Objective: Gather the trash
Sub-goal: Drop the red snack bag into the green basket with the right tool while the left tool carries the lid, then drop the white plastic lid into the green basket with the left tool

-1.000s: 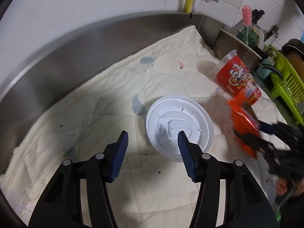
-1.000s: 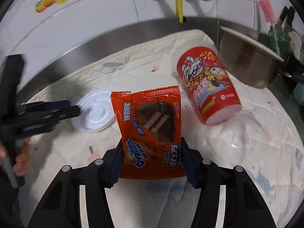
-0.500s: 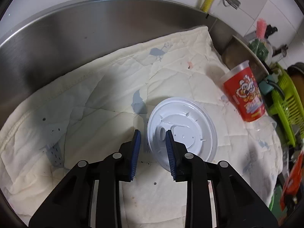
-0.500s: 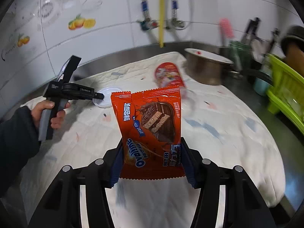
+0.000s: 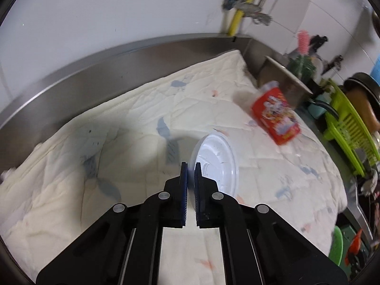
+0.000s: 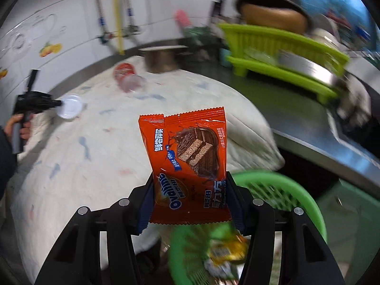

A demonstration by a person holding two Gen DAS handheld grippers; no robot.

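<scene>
My left gripper is shut on the rim of a white plastic lid, which is lifted and tilted edge-on above the quilted cloth. In the right wrist view the same left gripper and lid show at far left, held by a person's hand. My right gripper is shut on an orange Ovaltine snack wrapper, which hangs over the rim of a green mesh basket. A red paper cup lies on its side on the cloth.
The green basket holds yellow and other wrappers. A steel pot stands behind the cup. A lime dish rack with pans sits on the steel counter to the right. Pipes and a yellow hose run down the tiled wall.
The left jaws closed on the lid's rim and raised it off the cloth. The right gripper swung right with the wrapper, from above the cloth to above the green basket.
</scene>
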